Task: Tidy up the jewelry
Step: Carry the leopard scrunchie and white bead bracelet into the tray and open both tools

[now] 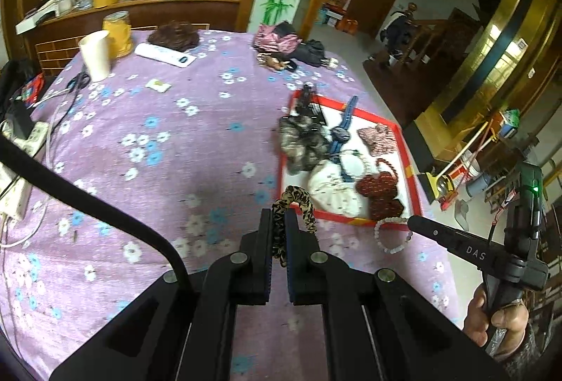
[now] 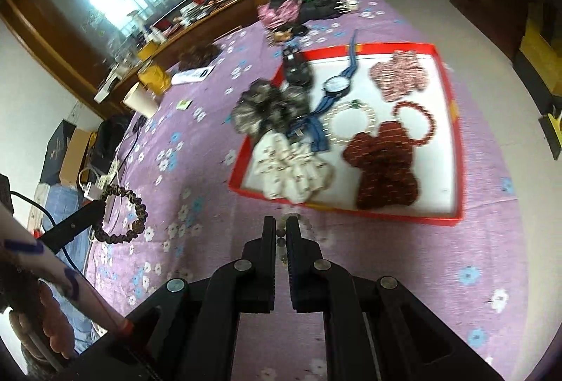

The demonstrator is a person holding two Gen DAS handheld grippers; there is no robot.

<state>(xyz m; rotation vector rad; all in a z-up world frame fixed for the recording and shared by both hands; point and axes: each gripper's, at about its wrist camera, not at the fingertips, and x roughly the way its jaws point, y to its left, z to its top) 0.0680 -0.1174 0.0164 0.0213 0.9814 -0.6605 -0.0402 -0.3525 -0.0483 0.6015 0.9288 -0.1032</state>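
While left gripper (image 1: 279,223) pinches a leopard-print fabric scrunchie (image 1: 298,201), right gripper (image 2: 279,228) clamps a pale beaded bracelet (image 1: 390,235) near the red-rimmed tray (image 2: 456,135).

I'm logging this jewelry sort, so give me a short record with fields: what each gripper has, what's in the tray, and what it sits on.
left gripper: shut on leopard-print scrunchie
right gripper: shut on pale bead bracelet
red tray: holds blue watch, scrunchies, red bead bracelet, pearl bracelet
surface: purple floral cloth
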